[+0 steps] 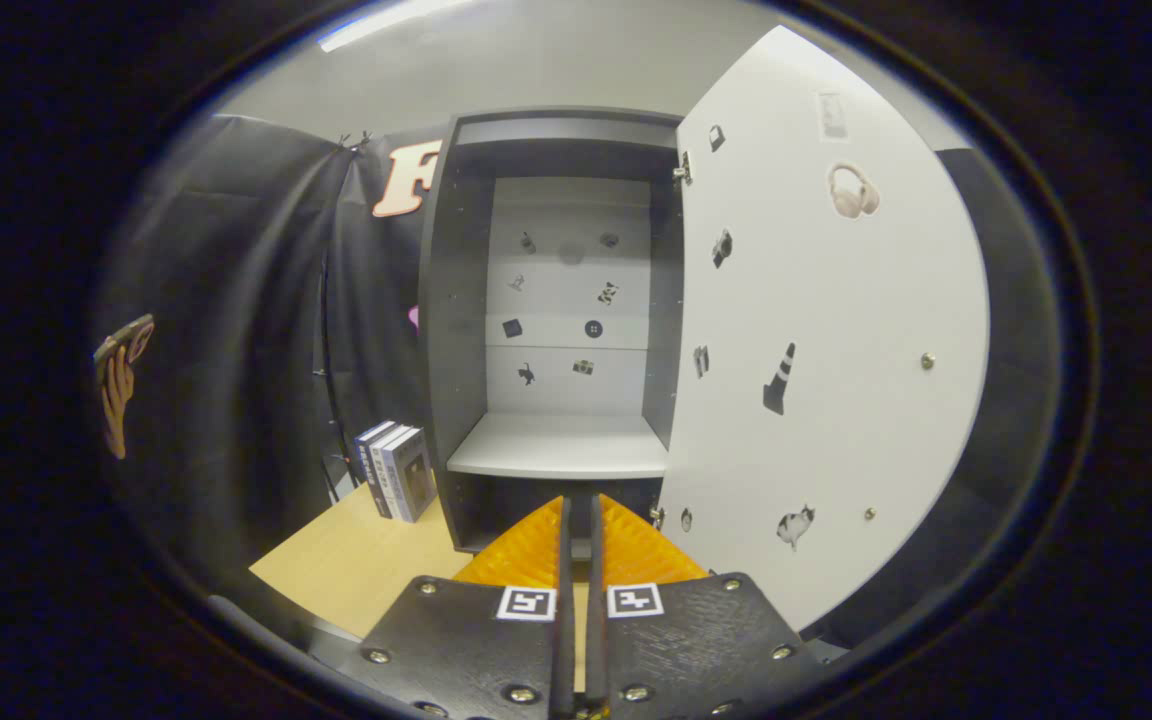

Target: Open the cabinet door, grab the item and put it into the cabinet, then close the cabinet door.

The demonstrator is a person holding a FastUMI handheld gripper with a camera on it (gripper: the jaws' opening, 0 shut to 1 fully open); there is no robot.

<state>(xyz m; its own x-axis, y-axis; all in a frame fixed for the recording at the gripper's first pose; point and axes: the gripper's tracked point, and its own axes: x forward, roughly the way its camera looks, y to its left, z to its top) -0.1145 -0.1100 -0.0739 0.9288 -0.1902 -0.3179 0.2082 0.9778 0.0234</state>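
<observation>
The cabinet [456, 300] stands open straight ahead of me, dark-sided with a pale back panel carrying small stickers. Its white door [836, 380] is swung wide to the right, with stickers and small knobs on its face. A pale shelf [561, 450] inside is bare. Left of the cabinet, three boxed items [396, 470] stand upright on the wooden table [356, 570]. My gripper [579, 515] points at the cabinet's lower front, fingers pressed together with only a thin slit between them and nothing held.
Black cloth hangs along the left and behind the cabinet. A person's hand holding a phone [121, 385] shows at the far left. The door's free edge reaches out to my right.
</observation>
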